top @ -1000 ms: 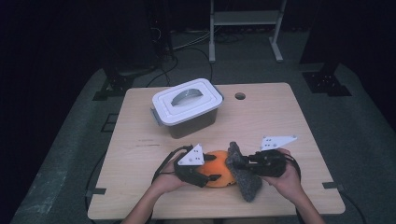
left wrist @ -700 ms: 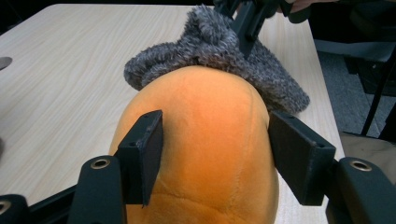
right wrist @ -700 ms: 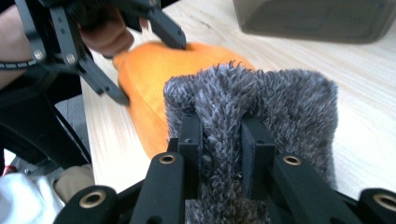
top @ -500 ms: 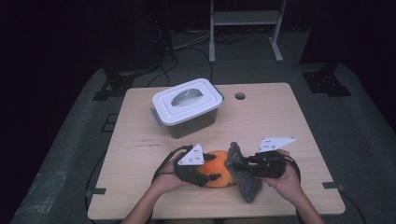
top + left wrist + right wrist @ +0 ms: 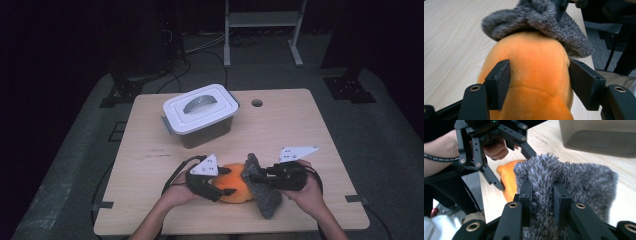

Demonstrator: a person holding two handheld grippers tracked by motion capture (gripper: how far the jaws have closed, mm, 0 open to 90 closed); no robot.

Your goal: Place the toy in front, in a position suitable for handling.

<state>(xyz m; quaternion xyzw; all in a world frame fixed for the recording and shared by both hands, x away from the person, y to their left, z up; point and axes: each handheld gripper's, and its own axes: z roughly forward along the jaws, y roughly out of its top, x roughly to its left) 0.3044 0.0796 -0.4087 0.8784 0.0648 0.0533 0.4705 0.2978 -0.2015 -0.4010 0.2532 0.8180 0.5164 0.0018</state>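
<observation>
An orange plush ball [image 5: 233,190] lies near the table's front edge. My left gripper [image 5: 227,183] comes at it from the left and is shut on it; in the left gripper view both pads press the sides of the orange plush [image 5: 534,77]. A grey furry cloth [image 5: 265,194] lies against the ball's right side and drapes over its far top [image 5: 536,17]. My right gripper [image 5: 253,176] is shut on it, and in the right gripper view the grey fur [image 5: 576,177] is bunched tight between the jaws [image 5: 542,188]. Orange plush [image 5: 507,178] shows behind the fur.
A grey plastic box with a white handled lid [image 5: 200,111] stands at the back left of the wooden table [image 5: 300,125]. A round cable hole [image 5: 257,103] sits near the far edge. Dark floor, cables and a metal stand lie beyond.
</observation>
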